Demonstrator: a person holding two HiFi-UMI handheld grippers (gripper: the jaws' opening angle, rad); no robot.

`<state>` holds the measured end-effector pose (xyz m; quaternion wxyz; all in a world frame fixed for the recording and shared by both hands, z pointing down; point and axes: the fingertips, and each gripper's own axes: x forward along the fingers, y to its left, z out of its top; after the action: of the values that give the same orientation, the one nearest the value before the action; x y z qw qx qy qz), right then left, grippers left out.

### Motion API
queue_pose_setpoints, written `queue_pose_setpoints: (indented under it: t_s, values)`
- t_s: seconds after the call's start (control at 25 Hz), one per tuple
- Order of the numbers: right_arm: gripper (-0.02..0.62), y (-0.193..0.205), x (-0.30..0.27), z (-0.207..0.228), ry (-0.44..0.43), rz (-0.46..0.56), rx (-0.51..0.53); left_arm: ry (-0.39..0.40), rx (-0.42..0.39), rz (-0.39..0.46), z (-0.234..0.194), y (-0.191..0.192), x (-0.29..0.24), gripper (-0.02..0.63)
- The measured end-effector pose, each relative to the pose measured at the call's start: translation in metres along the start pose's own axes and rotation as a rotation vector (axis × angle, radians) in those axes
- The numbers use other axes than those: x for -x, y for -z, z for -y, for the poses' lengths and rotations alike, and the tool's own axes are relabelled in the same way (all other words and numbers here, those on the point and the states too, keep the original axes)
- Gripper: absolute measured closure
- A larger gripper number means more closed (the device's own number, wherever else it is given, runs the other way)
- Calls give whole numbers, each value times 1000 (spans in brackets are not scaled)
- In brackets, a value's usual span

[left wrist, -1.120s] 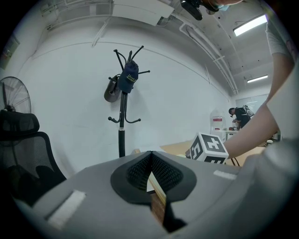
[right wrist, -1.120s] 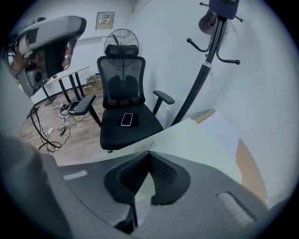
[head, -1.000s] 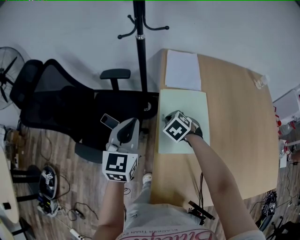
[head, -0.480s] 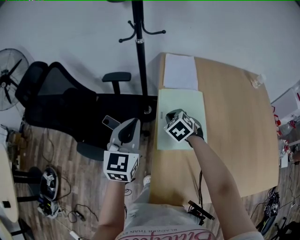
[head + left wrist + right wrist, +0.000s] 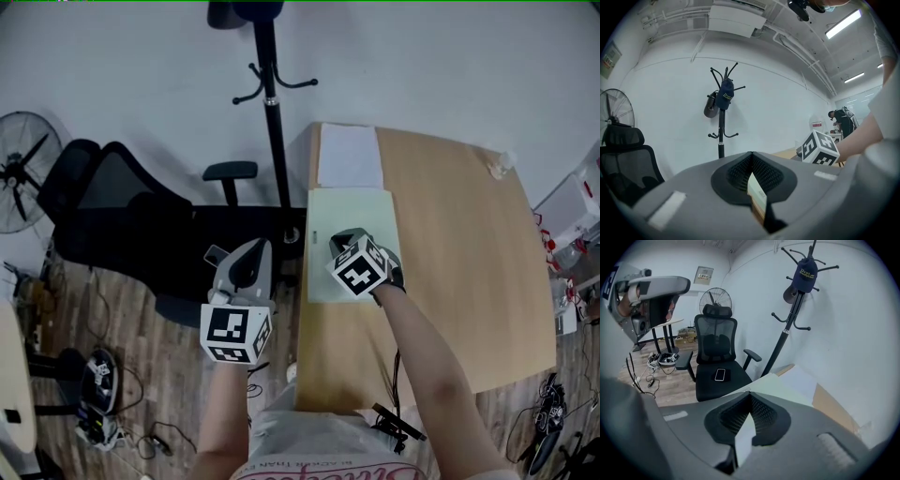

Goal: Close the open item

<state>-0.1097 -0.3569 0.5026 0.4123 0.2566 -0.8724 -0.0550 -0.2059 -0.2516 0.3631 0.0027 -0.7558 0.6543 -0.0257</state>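
Far left: one round black fan (image 5: pixel 19 161). Next, one black mesh office chair (image 5: pixel 112 211), then one tall black coat stand (image 5: pixel 270 103).

Over the floor beside the chair: left gripper (image 5: pixel 751 155), jaws pressed together, nothing held. Well apart from the things on the table.

Right of that, on the light wooden table (image 5: pixel 459 253): one pale green flat folder (image 5: pixel 352 211), lying by the table's left edge, long side running straight away from the body. Just past its far end: one white paper sheet (image 5: pixel 349 155).

Over the near end of the green folder: right gripper (image 5: pixel 751 397), jaws also pressed together, holding nothing. Much nearer to the folder than the left one.

Probably the thing to close, that folder, yet lying flat; cannot tell where an open flap is.

Counted: two grippers, one folder, one sheet.
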Motion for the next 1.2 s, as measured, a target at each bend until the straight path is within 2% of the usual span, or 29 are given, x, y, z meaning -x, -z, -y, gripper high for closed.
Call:
queue_pose_setpoints:
  t_s: [0.24, 0.8, 1.2]
  values:
    - [594, -8, 26, 4, 44, 69, -53, -3, -21, 25, 5, -15, 4, 591]
    - [594, -23, 102, 18, 156, 231, -69, 7, -62, 89, 26, -46, 12, 589]
    - [594, -30, 162, 28, 229, 358, -111, -31, -86, 137, 36, -61, 21, 591]
